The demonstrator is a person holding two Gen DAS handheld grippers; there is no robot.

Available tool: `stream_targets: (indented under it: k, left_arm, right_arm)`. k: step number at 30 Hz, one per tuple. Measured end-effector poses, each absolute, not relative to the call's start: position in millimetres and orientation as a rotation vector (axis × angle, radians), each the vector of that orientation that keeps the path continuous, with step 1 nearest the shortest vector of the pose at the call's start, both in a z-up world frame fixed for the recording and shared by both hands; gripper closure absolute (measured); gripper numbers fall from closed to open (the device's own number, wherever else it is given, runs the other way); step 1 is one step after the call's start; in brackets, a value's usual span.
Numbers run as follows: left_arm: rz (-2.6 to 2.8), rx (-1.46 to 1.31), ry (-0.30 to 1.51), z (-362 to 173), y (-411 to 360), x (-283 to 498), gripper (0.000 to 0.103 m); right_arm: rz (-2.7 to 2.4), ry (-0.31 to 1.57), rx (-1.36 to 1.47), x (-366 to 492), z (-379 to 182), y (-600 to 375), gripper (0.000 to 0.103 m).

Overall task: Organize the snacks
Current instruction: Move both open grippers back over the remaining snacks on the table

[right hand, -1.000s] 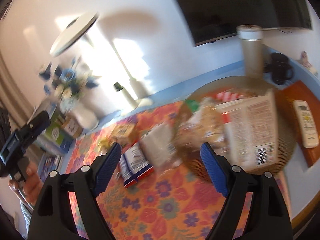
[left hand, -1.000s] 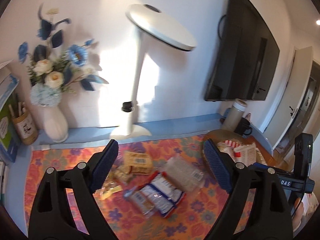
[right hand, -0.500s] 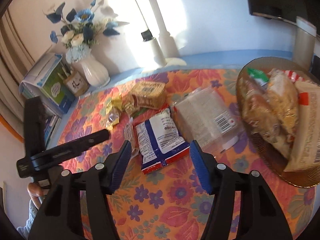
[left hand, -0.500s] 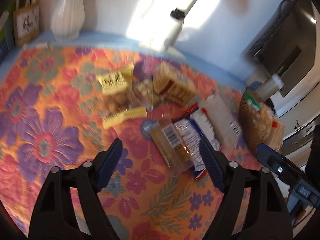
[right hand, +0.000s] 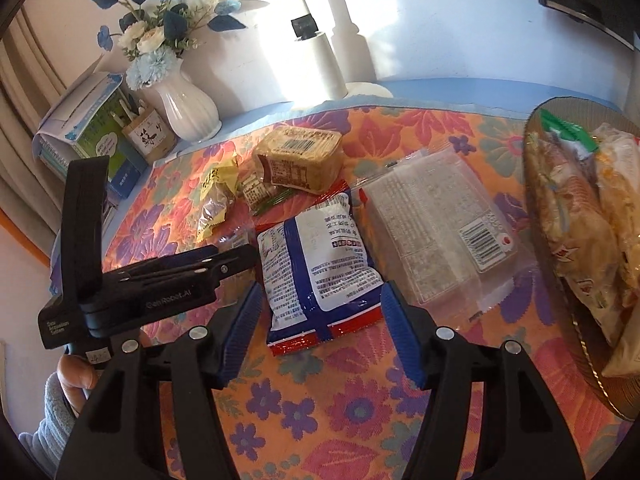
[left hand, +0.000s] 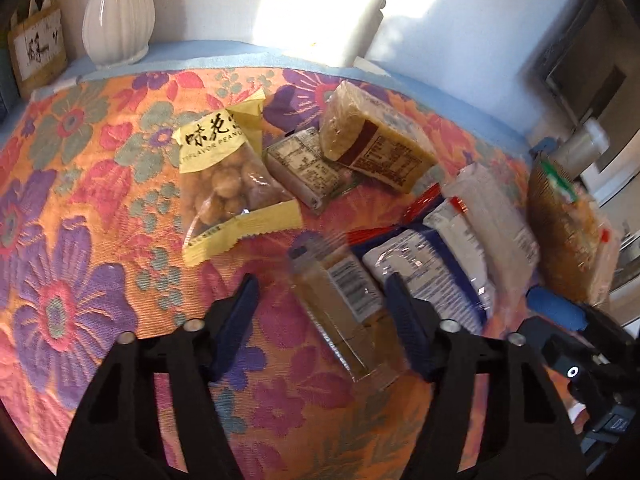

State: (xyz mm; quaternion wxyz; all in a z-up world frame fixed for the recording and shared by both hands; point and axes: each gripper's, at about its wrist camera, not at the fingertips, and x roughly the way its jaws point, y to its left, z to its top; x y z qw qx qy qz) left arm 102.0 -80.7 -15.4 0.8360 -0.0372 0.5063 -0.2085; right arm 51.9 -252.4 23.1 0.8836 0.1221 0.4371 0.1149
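Note:
Loose snacks lie on a floral tablecloth. My left gripper (left hand: 321, 285) is open and low over a clear-wrapped biscuit pack (left hand: 340, 308) that lies between its fingers. Beyond it are a yellow peanut packet (left hand: 224, 184), a small labelled pack (left hand: 300, 168) and a tan block pack (left hand: 376, 144). My right gripper (right hand: 322, 294) is open, its fingers on either side of the near end of a blue-and-white packet (right hand: 320, 256). A clear flat pack (right hand: 436, 224) lies to the right of that packet. The left gripper (right hand: 244, 258) shows side-on in the right wrist view.
A woven basket (right hand: 538, 216) with several bagged snacks stands at the right edge. A white vase (right hand: 188, 108) of flowers, a small wooden holder (right hand: 150, 134), a tissue box (right hand: 86, 120) and a lamp base (right hand: 362, 88) line the back wall. A hand (right hand: 76, 372) holds the left gripper.
Both grippers have tilted down from the wall and dropped toward the snacks. The left came over the biscuit pack, the right over the blue-and-white packet. Both stayed open.

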Motion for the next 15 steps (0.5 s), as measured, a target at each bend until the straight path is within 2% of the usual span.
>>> stream_targets:
  k: [3,9,11,13,15]
  left_arm:
    - [-0.436,-0.005,1.066,-12,-78,97,0.050]
    - [-0.380,0.058,1.067,-9,-50,89,0.047]
    - [-0.390,0.059,1.063,-10,-47,88,0.045]
    - [-0.406,0.060,1.065,-14,-49,86,0.037]
    - [-0.412,0.075,1.044,-17,-55,84,0.031]
  right_arm:
    - [0.248,0.920,0.218,56,17,-246,0.039]
    - [0.241,0.931,0.132,70,6,-236,0.036]
    - [0.233,0.931,0.126,76,1,-234,0.025]
    - [0.231,0.928,0.122,80,-3,-231,0.020]
    - [0.249,0.933,0.117,83,-7,-227,0.019]
